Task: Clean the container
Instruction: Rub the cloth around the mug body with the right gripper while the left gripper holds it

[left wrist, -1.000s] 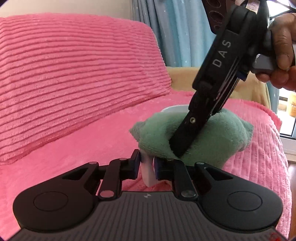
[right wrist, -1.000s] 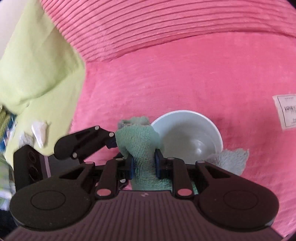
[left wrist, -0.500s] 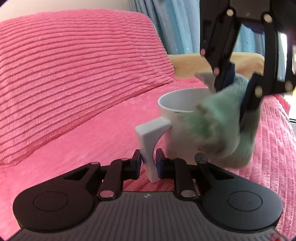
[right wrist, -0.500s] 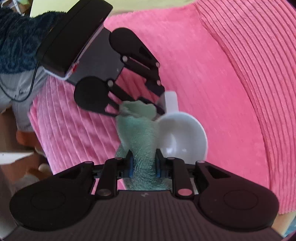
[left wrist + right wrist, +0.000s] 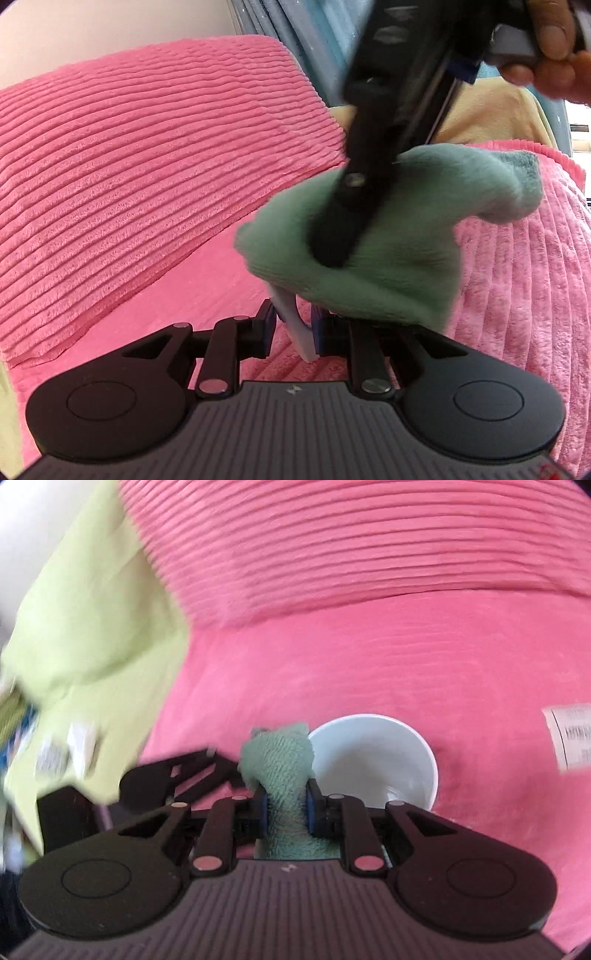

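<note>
Wiping is the step in hand, as I judge it: the green cloth (image 5: 388,251) is draped over the white mug (image 5: 373,757) and pressed against it from above.

The pink ribbed blanket (image 5: 147,166) covers the whole seat and the back cushion, and the mug stands on it. In the right wrist view the round mouth of the mug is open to the camera, and the inside looks pale and bare, but the picture is blurred and I cannot tell if any dirt remains. A yellow-green fabric (image 5: 92,627) lies at the left, well apart from the mug, and a white label (image 5: 569,734) lies on the blanket at the right. A beige cover (image 5: 491,118) and blue curtains (image 5: 295,29) are behind.

The right gripper (image 5: 284,805) has its jaws narrow, closed on a bunch of the cloth, and a hand (image 5: 550,44) holds it from above. The left gripper (image 5: 293,328) has its jaws closed on the white handle (image 5: 291,317) of the mug, so the mug is kept steady.

The next move, I think, calls for rubbing the cloth around the rim and the inner wall while the left grip stays firm, because the soft blanket gives poor support and the mug may tip. The loose folds of the cloth hide most of the mug from the left camera, and this stands in the way of checking the surface.
</note>
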`<state>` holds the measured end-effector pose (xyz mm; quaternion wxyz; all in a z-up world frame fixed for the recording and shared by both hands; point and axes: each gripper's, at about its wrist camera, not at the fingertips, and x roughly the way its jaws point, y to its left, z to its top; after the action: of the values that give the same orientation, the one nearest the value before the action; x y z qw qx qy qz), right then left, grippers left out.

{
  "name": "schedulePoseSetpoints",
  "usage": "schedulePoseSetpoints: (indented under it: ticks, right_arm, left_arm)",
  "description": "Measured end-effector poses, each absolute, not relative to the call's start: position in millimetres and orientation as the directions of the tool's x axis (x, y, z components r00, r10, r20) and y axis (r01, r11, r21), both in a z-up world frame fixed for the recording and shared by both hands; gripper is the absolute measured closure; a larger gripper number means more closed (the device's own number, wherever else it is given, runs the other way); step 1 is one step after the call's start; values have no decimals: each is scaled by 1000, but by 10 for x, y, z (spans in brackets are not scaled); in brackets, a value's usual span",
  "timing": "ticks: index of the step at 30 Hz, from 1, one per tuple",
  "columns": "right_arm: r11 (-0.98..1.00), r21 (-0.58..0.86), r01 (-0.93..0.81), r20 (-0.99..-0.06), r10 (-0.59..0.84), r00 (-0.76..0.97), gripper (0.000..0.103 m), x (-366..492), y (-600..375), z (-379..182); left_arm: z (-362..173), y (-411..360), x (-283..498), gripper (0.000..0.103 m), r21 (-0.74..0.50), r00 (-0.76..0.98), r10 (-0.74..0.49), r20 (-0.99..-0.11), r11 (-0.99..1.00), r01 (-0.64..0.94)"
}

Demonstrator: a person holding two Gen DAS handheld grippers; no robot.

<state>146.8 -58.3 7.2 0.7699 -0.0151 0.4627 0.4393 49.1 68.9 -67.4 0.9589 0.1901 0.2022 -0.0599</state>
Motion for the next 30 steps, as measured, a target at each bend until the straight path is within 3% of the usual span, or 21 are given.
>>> schedulePoseSetpoints:
  ticks: [6, 7, 8, 13, 16, 20, 25, 30]
  right_arm:
    - [686, 308, -660, -724, 619, 306, 87, 1349, -441, 30]
    - [697, 295, -653, -722, 611, 325, 87, 1329, -417, 23]
    - [708, 283, -647, -720, 602, 344, 86, 1309, -393, 17]
    - [705, 208, -678, -738, 569, 364, 85, 1252, -315, 29]
    - [679, 200, -707, -752, 569, 333, 86, 1312, -418, 127]
    - [643, 189, -742, -774, 563, 291, 84, 1340, -489, 193]
    - [578, 111, -808, -795, 540, 277, 82, 1172, -418, 90]
    - [326, -58, -943, -844, 488, 221, 84, 978, -384, 80]
  left_arm:
    - [-690, 617, 444, 80, 408, 924, 16, -382, 900, 153]
    - [-694, 605, 419, 84, 421, 926, 15, -377, 894, 157]
    - [-705, 586, 387, 100, 431, 925, -4, -381, 884, 181]
    - [-795, 443, 416, 103, 481, 909, 2, -417, 849, 219]
    - [-658, 603, 398, 93, 395, 905, -39, -423, 891, 223]
    - [-570, 853, 422, 57, 326, 904, -15, -427, 930, 170]
    - [-469, 957, 455, 56, 228, 908, -136, -396, 943, 241]
    - [-524, 933, 423, 57, 281, 914, -117, -388, 930, 238]
